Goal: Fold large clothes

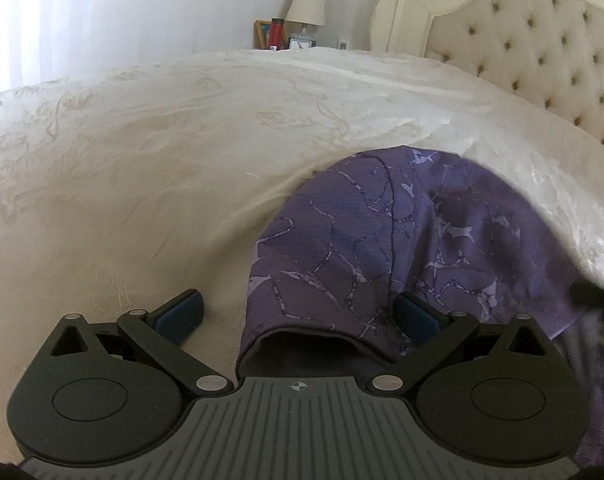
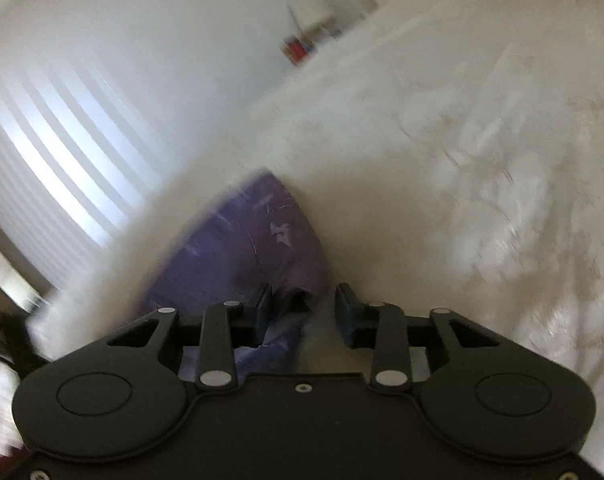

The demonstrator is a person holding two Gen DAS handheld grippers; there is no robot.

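A purple patterned garment (image 1: 401, 248) lies on the cream bedspread (image 1: 142, 168). My left gripper (image 1: 298, 314) is wide open, and the garment's dark hem edge lies between its blue pads (image 1: 180, 314). In the blurred right wrist view the same purple garment (image 2: 254, 248) runs toward my right gripper (image 2: 303, 308). That gripper is open, with a fold of the cloth lying against its left pad (image 2: 264, 306).
A tufted cream headboard (image 1: 533, 40) stands at the right. A nightstand at the far side holds a lamp (image 1: 307, 4), a red bottle (image 1: 277, 32) and a small clock. Window blinds (image 2: 50, 152) fill the left of the right wrist view.
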